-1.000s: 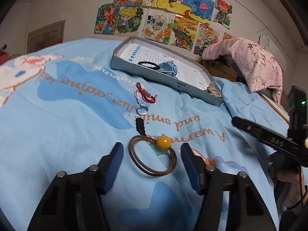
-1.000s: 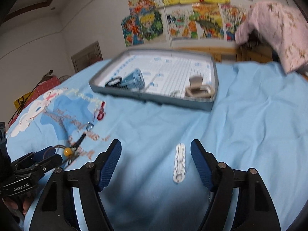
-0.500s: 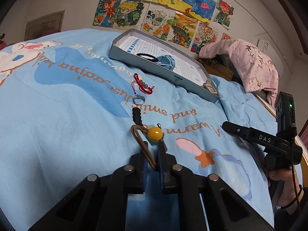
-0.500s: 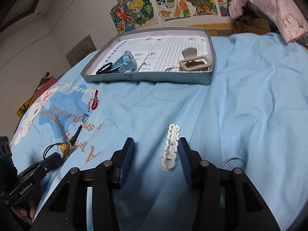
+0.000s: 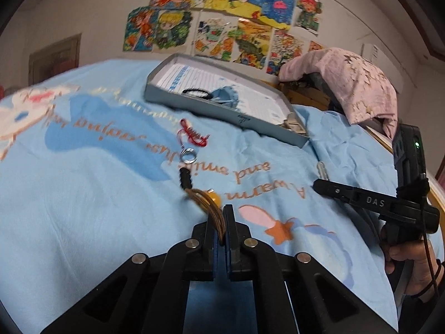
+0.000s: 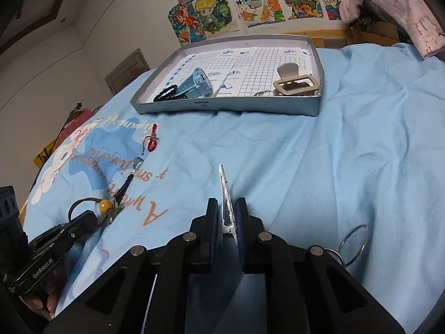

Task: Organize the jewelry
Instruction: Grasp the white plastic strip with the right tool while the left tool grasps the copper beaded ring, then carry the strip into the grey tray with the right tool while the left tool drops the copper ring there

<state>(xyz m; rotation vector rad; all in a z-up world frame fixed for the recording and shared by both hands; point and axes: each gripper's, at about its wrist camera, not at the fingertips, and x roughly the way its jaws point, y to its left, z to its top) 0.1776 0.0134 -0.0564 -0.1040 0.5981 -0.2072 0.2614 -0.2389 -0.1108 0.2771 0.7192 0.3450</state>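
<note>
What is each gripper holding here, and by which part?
The left gripper pinches the brown cord bracelet by its loop, opposite the yellow bead. The right gripper clamps the white hair clip at its near end.

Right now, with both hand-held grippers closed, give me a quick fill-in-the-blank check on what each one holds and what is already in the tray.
1. The left hand-held gripper is shut on the brown cord bracelet, which carries a ____ bead.
2. The right hand-held gripper is shut on the ____ hair clip.
3. The beige claw clip lies inside the grey ____.
4. The silver ring lies on the ____ bedsheet, outside the tray.

Missing words: yellow; white; tray; blue
</note>
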